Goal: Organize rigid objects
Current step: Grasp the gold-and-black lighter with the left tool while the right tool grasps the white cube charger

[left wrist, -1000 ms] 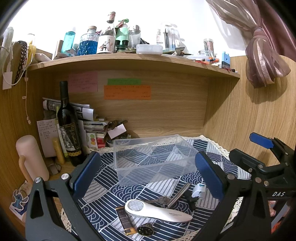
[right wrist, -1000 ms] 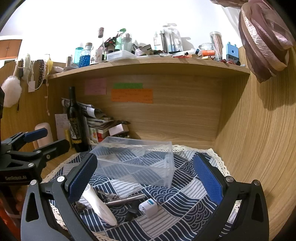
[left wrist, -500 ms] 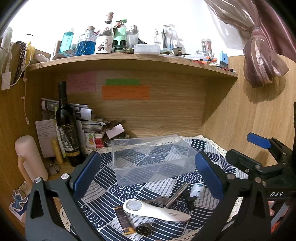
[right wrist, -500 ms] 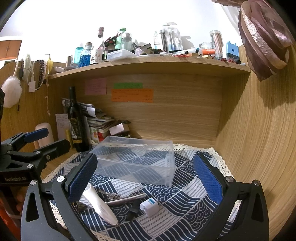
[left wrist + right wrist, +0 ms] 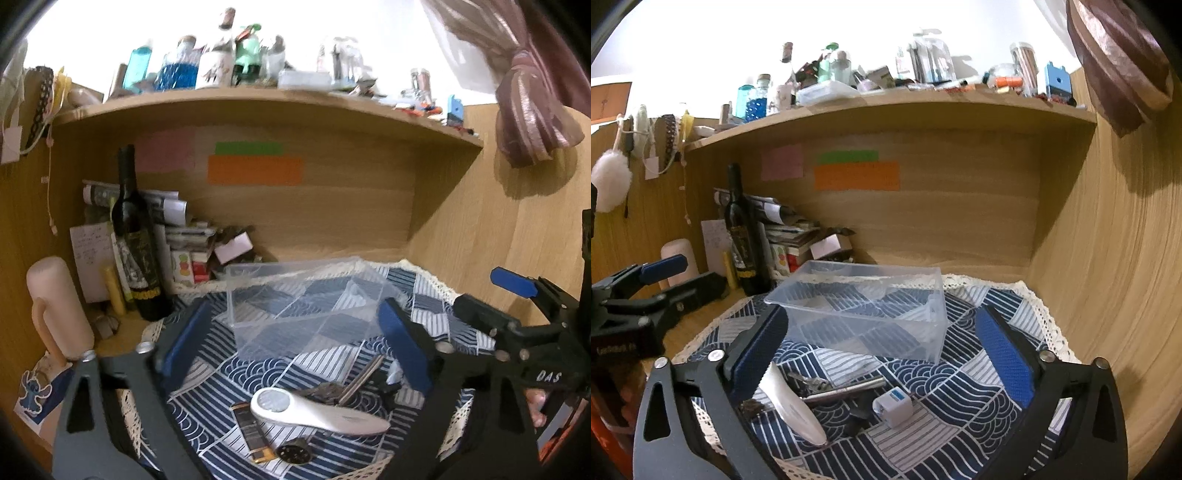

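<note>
A clear plastic box (image 5: 306,299) (image 5: 864,314) stands empty on the blue patterned cloth (image 5: 221,373). In front of it lies a pile: a white oblong device (image 5: 317,410) (image 5: 792,402), a metal tool with keys (image 5: 354,380) (image 5: 842,389), a white charger plug (image 5: 894,406) (image 5: 395,374), a brown bar (image 5: 253,434) and a small dark round piece (image 5: 293,450). My left gripper (image 5: 295,343) is open above the pile. My right gripper (image 5: 882,354) is open over the plug and the tool, empty.
A wine bottle (image 5: 138,243), stacked papers and small boxes (image 5: 192,251) and a pink cylinder (image 5: 55,306) stand at the back left. Wooden walls close the back and right. A cluttered shelf (image 5: 258,99) runs overhead. The right gripper shows in the left wrist view (image 5: 517,325).
Both grippers have edged forward and lower toward the pile and the box. The left view is now blurred by motion. No object has moved.
</note>
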`<state>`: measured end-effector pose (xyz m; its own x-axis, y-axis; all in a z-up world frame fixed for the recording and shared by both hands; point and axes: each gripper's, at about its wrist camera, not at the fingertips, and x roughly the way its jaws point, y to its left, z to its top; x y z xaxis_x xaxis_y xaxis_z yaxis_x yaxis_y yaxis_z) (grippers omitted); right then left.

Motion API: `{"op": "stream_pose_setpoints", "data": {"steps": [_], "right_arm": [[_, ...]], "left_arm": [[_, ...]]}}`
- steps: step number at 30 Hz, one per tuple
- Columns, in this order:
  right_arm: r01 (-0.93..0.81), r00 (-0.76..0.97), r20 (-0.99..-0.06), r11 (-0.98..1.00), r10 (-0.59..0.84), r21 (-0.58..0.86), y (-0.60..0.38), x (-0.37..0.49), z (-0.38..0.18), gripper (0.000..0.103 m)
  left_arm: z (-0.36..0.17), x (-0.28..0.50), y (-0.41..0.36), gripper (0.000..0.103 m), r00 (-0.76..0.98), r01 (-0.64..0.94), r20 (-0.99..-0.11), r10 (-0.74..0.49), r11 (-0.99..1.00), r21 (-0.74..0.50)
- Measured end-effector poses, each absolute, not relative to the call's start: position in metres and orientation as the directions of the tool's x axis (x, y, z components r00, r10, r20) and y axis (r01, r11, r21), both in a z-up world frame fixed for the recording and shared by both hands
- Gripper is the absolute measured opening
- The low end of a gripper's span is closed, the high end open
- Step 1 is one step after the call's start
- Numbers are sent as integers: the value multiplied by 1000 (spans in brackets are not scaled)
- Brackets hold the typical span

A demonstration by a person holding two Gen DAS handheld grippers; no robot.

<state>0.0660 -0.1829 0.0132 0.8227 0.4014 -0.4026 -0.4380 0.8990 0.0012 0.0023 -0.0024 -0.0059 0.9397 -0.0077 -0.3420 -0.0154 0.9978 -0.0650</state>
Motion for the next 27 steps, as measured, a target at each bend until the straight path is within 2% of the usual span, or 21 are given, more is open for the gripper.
{"op": "stream_pose_setpoints", "data": {"steps": [3,7,14,18,27], "right_arm": [[-431,815,-429,903,390,3,-185,71,5,87],[-426,789,-485,905,376,8,-188,80,-10,75],[-422,708,-606,905,362,47,-194,98,-47,58],[-422,667,-652,904,360,68,-195,102,-62,55],[-435,607,-707,896,364,88,-185,113,-84,54]], "left_arm": [[-16,6,10,84,926,-43,-377,12,996,-74],[-37,14,27,71,889,-90,-456,47,993,-74],[-87,27,47,56,790,-131,-612,37,985,-109],[-110,29,45,52,751,-131,-661,13,983,-129],[-142,37,37,50,694,-133,-720,15,985,-108]]}}
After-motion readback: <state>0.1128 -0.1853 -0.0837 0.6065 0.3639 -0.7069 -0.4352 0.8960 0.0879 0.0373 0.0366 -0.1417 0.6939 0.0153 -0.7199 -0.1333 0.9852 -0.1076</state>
